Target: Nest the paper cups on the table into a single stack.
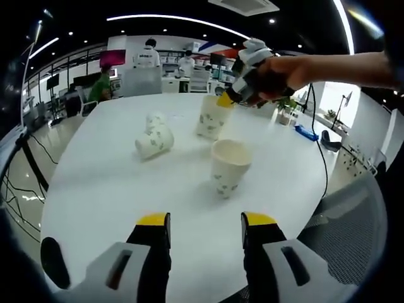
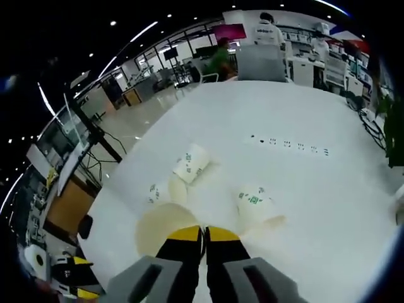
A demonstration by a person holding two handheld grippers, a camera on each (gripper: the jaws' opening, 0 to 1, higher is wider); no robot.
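My right claw (image 1: 225, 99) pinches the rim of a paper cup (image 1: 211, 117); my left claw (image 1: 205, 228) is spread. Nothing nested — upright cup (image 1: 228, 167) and tipped cups (image 1: 154, 140) stand apart on the white table (image 1: 101, 189).

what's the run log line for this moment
right gripper: shut on rim of tilted cup | left gripper: open, idle | upright cup | two cups lying | no stack yet
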